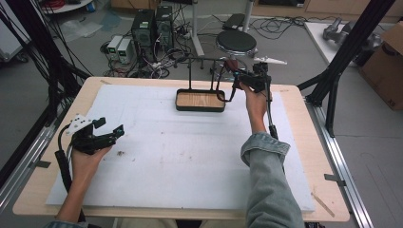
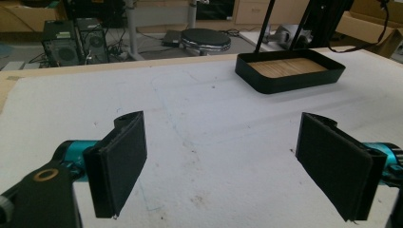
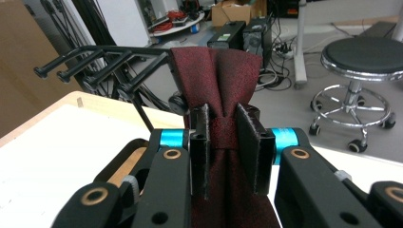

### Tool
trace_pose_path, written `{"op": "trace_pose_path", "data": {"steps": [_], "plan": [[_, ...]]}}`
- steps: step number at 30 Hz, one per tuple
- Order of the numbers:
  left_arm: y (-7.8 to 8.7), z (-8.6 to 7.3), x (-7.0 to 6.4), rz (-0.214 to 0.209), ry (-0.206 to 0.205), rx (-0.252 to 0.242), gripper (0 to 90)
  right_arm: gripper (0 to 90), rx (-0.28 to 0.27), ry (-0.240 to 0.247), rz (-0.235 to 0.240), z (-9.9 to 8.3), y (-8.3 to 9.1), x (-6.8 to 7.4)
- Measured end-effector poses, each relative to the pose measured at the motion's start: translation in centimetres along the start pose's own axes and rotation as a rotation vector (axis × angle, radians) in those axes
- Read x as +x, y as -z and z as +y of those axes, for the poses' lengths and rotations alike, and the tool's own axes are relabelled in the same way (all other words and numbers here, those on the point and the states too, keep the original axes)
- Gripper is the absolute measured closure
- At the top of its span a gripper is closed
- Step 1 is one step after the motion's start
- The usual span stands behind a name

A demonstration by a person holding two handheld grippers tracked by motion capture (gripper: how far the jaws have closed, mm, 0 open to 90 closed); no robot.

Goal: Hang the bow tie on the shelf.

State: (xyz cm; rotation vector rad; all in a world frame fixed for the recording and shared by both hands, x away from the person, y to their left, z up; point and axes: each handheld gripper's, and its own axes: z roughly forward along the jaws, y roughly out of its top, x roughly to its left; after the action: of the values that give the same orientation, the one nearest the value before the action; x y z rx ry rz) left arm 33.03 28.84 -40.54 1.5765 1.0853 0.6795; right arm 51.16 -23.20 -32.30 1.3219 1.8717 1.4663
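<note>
The right gripper [image 3: 223, 142] is clenched on a dark red necktie [image 3: 216, 71], pinching its knot between the two pads; the patterned cloth fans out above the jaws, centre of the right gripper view, against the black rack [image 3: 102, 59]. In the high view that gripper [image 1: 252, 78] sits upper centre, beside the black wood-floored tray [image 1: 199, 100]. The left gripper [image 1: 102, 133], at lower left, is spread wide and empty over the stained white mat [image 1: 180, 152]. Beyond the table stand a round stool [image 1: 236, 42] and computer towers [image 1: 152, 26].

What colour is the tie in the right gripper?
Dark red tie, finely speckled; clearest in the right gripper view.
</note>
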Motion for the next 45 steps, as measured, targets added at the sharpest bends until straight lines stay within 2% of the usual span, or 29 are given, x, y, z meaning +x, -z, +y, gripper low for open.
{"op": "trace_pose_path", "data": {"steps": [4, 8, 11, 22, 27, 33, 42, 45], "plan": [[0.0, 0.0, 0.0, -0.001, -0.001, 0.0, 17.7, 74.8, 0.009, -0.012, 0.006, -0.1, -0.1, -0.1], [0.0, 0.0, 0.0, -0.003, -0.001, 0.0, 17.7, 73.4, 0.014, -0.001, 0.008, -0.2, -0.3, -0.2], [0.0, 0.0, 0.0, -0.002, -0.001, -0.001, 17.7, 72.8, 0.043, 0.008, -0.002, -0.4, -0.5, -0.2], [0.0, 0.0, 0.0, -0.002, -0.004, -0.002, 17.7, 70.9, 0.041, 0.011, -0.004, -0.5, -0.4, -0.2], [0.0, 0.0, 0.0, -0.002, -0.003, -0.004, 17.7, 67.1, 0.023, 0.017, -0.02, -0.4, 0.4, -0.2], [0.1, 0.1, 0.0, -0.001, -0.005, -0.007, 17.7, 60.5, 0.006, 0.023, -0.014, 0.1, 1.7, -0.1], [0.2, 0.1, 0.0, 0.001, -0.002, -0.012, 17.8, 50.5, -0.024, 0.083, -0.021, 1.0, 3.8, 1.0], [0.2, 0.1, 0.0, 0.002, 0.001, -0.015, 17.7, 45.4, -0.033, 0.076, -0.014, 1.2, 4.6, 1.3]]}}
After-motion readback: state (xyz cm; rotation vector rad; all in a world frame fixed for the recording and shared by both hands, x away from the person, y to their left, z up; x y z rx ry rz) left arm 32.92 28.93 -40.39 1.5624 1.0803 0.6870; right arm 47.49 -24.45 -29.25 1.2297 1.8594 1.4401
